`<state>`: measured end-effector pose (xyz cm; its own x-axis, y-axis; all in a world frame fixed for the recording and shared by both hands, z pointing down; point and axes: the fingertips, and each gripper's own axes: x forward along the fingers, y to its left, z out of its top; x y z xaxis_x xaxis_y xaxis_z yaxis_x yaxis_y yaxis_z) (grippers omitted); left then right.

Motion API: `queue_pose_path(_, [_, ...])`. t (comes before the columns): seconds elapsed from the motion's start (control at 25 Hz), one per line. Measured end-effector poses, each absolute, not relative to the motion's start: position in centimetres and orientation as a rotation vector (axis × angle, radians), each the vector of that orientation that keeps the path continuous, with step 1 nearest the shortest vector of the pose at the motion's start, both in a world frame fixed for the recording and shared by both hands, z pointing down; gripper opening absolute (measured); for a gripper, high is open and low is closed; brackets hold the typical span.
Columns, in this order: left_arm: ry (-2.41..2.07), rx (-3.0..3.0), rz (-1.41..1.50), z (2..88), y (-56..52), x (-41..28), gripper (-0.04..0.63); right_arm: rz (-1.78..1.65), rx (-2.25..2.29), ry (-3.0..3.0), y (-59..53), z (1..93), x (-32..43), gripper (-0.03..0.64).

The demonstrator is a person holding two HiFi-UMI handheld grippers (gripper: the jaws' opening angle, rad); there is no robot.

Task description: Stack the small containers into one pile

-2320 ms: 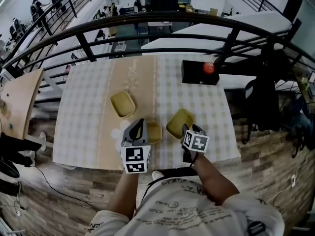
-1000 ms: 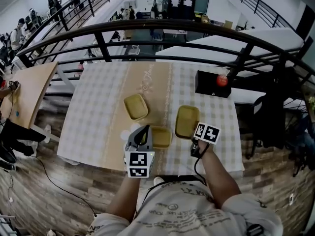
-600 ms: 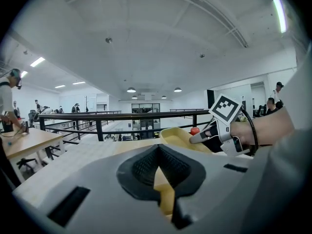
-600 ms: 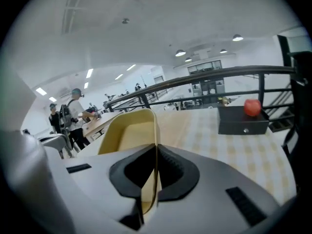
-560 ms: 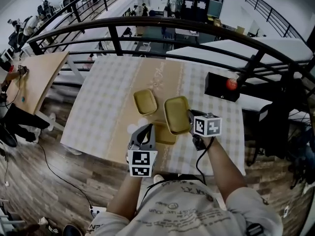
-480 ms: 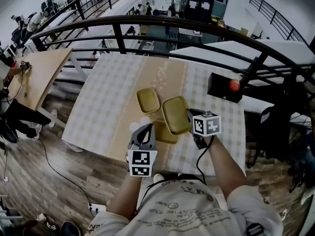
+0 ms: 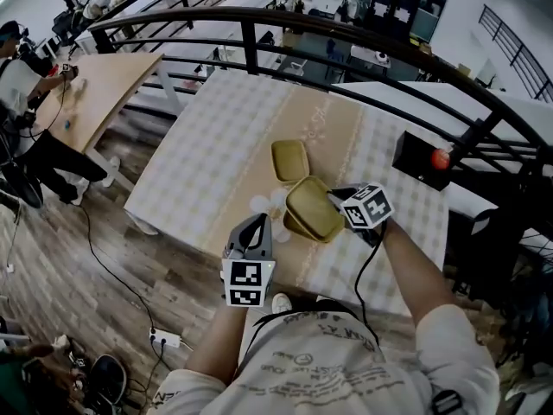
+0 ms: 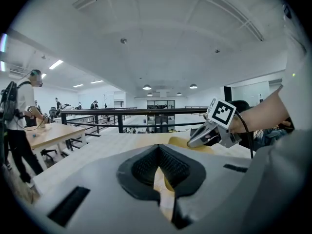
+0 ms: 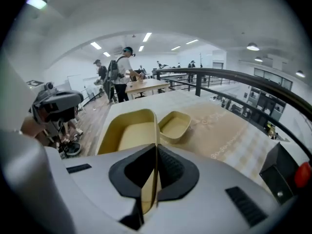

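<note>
Right claw: your right gripper (image 9: 155,175) is clamped on one thin side wall of the held container (image 7: 313,207), one pad inside and one outside
Left claw: your left gripper (image 8: 159,177) is closed to a narrow slit on what looks like the rim of the lower container (image 7: 289,225)
Where things are: the held container hangs tilted in the air, overlapping the lower container on the table (image 7: 199,167); the far container (image 7: 290,161) sits just beyond, apart from both
Handling: expect these to be light, thin-walled and smooth, so likely to flex or slip under a hard pinch; they look shaped to nest
Where to grip: take the rim at the middle of a side, as you have, so the container can drop in level
Head view only: shows the overlap of the two containers, and all three at once
Right gripper view only: shows the pinched wall edge-on and the held container's empty inside; the lower container is hidden there
Left gripper view only: shows your right gripper from the side, low over the table
</note>
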<state>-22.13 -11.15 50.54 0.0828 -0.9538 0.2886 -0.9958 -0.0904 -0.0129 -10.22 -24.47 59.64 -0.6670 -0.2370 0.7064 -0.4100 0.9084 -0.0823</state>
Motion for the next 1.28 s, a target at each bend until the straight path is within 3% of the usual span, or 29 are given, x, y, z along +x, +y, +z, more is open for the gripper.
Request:
queue_pose_path(0.52, [-2.016, 2.062, 0.367, 52.0, -8.8, -22.9, 0.006, 0.179, -0.023, -2.206, -22.3, 65.2, -11.6, 0.008])
queue_pose_path(1.28, [-2.052, 1.896, 0.412, 54.1, -8.5, -23.0, 0.006, 0.265, -0.107, -2.165, -24.1, 68.8, -13.2, 0.008])
